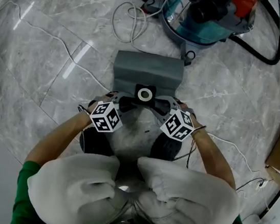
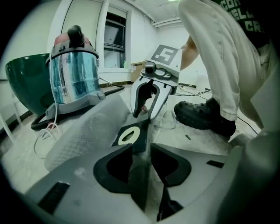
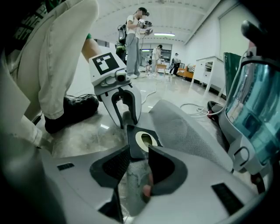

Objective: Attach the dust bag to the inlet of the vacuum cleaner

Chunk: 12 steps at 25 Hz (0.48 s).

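Grey fabric dust bag (image 1: 147,69), flat on pale marble floor (image 1: 44,59), just near of teal drum vacuum cleaner (image 1: 205,14) (far, slightly right). Black card collar (image 1: 145,94) with white ring at near edge. Spread wide, gripping nothing, flanking that collar: left tongs (image 1: 127,102) and right tongs (image 1: 160,105).

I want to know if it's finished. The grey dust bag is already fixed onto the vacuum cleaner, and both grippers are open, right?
Not quite. The dust bag isn't on the vacuum cleaner yet; the head view shows it lying on the floor in front of it. The left gripper and right gripper are open, as you said.
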Each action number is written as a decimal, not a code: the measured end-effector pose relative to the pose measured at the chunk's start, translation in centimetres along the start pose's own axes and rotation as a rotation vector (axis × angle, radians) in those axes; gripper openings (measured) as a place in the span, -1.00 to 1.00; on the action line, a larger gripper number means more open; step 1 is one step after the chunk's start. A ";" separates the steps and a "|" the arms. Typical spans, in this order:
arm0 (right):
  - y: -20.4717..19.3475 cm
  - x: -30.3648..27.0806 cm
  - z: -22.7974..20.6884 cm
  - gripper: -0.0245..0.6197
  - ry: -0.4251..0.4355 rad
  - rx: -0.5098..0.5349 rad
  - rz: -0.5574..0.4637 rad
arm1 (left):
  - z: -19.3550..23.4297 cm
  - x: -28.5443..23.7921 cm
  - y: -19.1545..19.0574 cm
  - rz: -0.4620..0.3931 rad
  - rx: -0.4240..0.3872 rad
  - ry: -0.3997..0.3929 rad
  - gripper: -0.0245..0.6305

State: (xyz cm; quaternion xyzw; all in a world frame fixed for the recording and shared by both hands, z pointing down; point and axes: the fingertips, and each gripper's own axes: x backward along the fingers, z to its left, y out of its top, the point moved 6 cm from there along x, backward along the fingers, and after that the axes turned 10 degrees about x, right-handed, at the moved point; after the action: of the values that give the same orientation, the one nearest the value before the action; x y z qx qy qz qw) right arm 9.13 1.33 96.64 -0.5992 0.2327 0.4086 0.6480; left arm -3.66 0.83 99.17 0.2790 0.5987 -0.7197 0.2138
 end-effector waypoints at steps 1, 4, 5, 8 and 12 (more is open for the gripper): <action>0.0 0.1 -0.5 -0.51 -0.009 -0.008 -0.004 | 0.5 0.1 0.3 -0.008 0.004 0.010 -0.59; 0.1 0.4 -1.9 -0.51 -0.041 -0.034 -0.020 | 2.3 0.4 1.4 -0.034 0.021 0.040 -0.59; 0.1 0.5 -2.4 -0.51 -0.053 -0.042 -0.025 | 2.8 0.5 1.7 -0.037 0.020 0.048 -0.59; 0.2 0.6 -3.7 -0.51 -0.085 -0.061 -0.035 | 3.8 0.3 2.5 -0.032 -0.003 0.062 -0.59; 0.4 0.8 -5.3 -0.51 -0.108 -0.117 -0.072 | 5.0 0.4 3.4 -0.035 -0.018 0.095 -0.59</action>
State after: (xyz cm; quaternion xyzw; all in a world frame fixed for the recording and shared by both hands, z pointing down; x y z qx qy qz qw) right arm 10.28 -3.64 94.85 -0.6211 0.1514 0.4299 0.6376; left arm -2.50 -4.75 97.05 0.3005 0.6194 -0.7039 0.1748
